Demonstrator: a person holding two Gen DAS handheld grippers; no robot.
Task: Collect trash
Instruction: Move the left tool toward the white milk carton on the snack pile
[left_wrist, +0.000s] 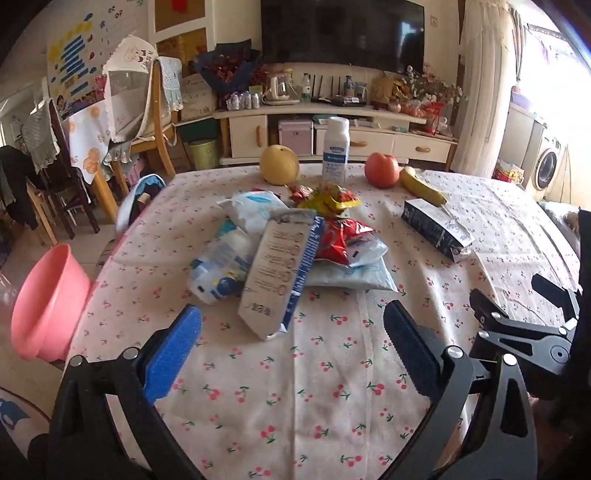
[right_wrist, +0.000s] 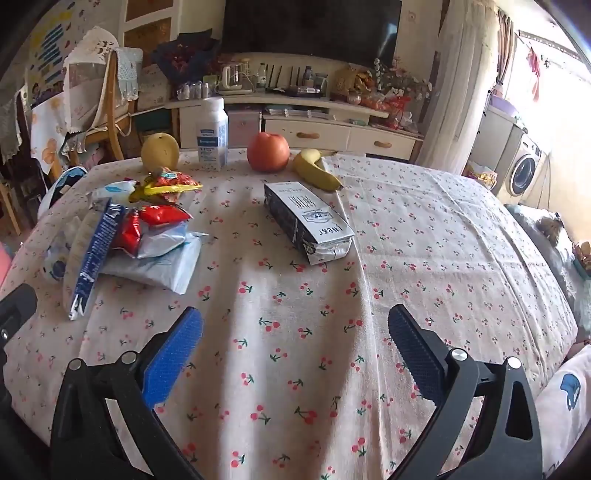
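**Both tools wide, trash pile untouched on counter**

Left tool (left_wrist: 291, 354): jaws spread wide, nothing between them, hovering over the cherry-print cloth of the counter (left_wrist: 332, 406). Right tool (right_wrist: 295, 354): likewise wide and empty, angled down at bare cloth.

Trash: a heap of wrappers (left_wrist: 280, 236) lies just ahead of the left tool, left of centre on the counter. A flattened blue-and-white carton (left_wrist: 277, 273) rests on top, overlapping red snack bags (left_wrist: 340, 236) and white plastic packets. A second, dark flattened carton (right_wrist: 310, 221) lies apart, ahead of the right tool.

Far edge, in a row: pear (left_wrist: 279, 164), upright white bottle (left_wrist: 335, 149), apple (left_wrist: 382, 170), banana (left_wrist: 421, 186). Pink bin (left_wrist: 48, 302) sits beside the counter's left edge.
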